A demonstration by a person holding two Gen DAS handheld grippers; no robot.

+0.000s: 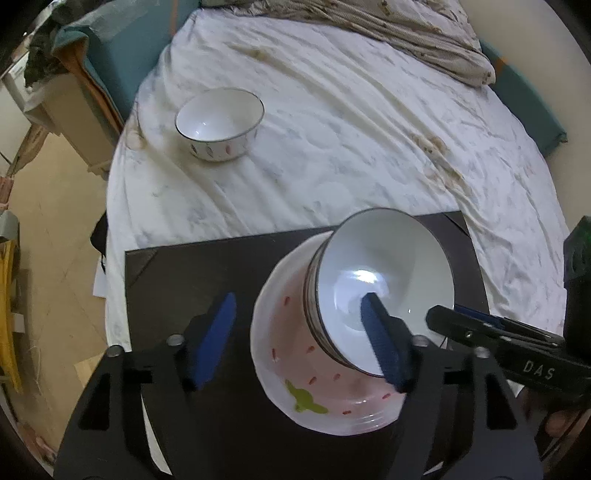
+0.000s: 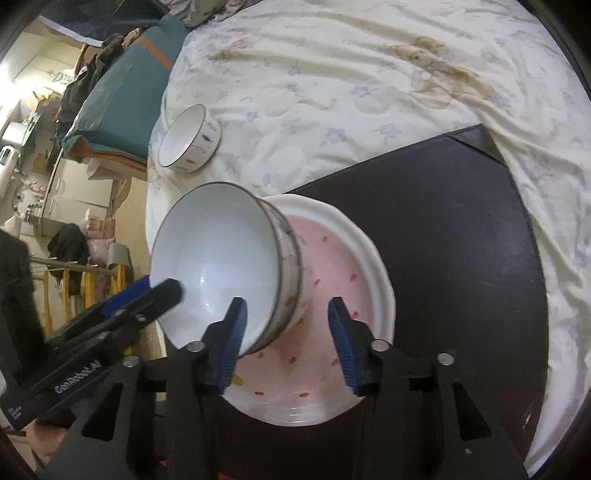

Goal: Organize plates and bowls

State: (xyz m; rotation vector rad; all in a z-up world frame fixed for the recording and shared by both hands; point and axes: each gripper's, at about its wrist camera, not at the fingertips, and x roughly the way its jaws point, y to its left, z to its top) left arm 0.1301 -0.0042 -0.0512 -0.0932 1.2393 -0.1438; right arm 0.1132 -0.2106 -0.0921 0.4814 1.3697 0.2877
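Note:
A white bowl with a dark rim [image 1: 391, 269] stands on a pink strawberry-pattern plate [image 1: 291, 350] on a black mat [image 1: 192, 273]. My left gripper [image 1: 299, 332] is open, its jaws straddling the bowl's left wall, one finger inside the bowl. My right gripper [image 2: 286, 325] is open, its jaws straddling the bowl's [image 2: 214, 266] right wall above the plate [image 2: 343, 280]. A second white bowl [image 1: 219, 123] with small coloured marks sits alone far left on the bed; it also shows in the right wrist view [image 2: 188, 138].
The mat [image 2: 443, 206] lies on a bed with a wrinkled white sheet [image 1: 351, 129]. A crumpled blanket [image 1: 424, 33] lies at the far end. Furniture and clutter stand beside the bed on the left [image 2: 55, 110].

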